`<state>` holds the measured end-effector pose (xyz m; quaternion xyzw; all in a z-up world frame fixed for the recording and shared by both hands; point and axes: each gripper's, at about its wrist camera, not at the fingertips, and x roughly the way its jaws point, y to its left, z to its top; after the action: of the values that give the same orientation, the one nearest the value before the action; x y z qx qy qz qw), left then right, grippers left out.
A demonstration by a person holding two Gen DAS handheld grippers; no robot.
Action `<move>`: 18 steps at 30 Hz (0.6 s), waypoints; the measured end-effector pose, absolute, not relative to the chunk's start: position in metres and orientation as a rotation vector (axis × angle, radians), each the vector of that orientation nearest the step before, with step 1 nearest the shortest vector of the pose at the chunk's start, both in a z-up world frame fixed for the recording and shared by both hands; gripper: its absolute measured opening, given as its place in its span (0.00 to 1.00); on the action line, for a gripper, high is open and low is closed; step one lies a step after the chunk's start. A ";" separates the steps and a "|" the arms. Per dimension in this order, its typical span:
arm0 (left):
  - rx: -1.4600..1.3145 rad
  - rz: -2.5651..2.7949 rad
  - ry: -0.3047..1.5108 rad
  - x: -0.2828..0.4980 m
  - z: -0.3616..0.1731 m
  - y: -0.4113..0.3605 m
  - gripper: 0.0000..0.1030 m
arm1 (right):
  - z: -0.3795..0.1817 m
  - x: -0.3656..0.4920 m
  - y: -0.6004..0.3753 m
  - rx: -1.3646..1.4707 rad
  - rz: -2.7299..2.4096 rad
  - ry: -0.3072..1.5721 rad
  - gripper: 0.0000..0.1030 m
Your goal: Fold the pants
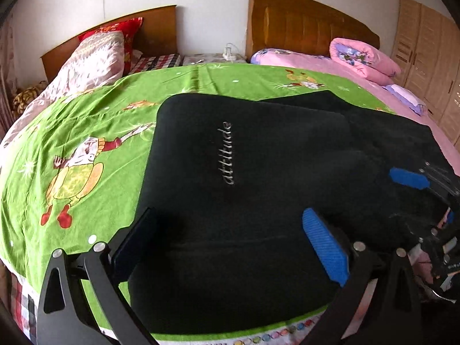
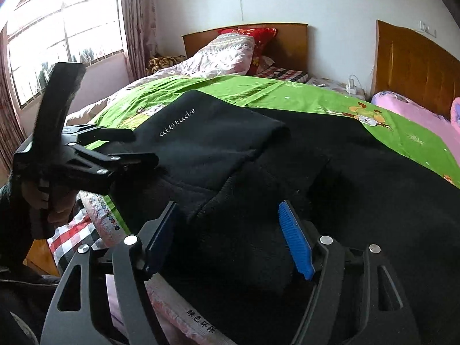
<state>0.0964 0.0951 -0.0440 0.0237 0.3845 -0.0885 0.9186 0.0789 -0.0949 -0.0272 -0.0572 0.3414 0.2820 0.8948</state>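
Observation:
Black pants (image 1: 244, 178) with white "attitude" lettering lie folded on the green cartoon bedsheet (image 1: 86, 149). The leg layer with the lettering lies doubled over the rest; it also shows in the right wrist view (image 2: 201, 146). My left gripper (image 1: 230, 241) is open, its jaws spread wide over the near edge of the folded layer, holding nothing. My right gripper (image 2: 230, 238) is open over the thicker bunched part of the pants near the bed's front edge. The right gripper also appears at the right in the left wrist view (image 1: 414, 181), and the left gripper at the left in the right wrist view (image 2: 135, 155).
A patterned pillow (image 1: 92, 57) and red pillow lie at the headboard. A second bed with pink bedding (image 1: 359, 57) stands to the right, a wooden wardrobe (image 1: 425, 51) beyond it. A window with curtains (image 2: 72, 28) is on the left. The bed's front edge (image 2: 187, 313) is close.

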 end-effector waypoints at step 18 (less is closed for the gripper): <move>-0.115 -0.208 1.022 0.221 -0.028 0.089 0.98 | -0.029 0.075 -0.100 -0.080 0.599 0.686 0.67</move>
<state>0.2214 0.0893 -0.0284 -0.0548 0.4881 -0.0991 0.8654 0.0749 -0.0999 -0.0289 -0.0384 0.3314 0.2892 0.8973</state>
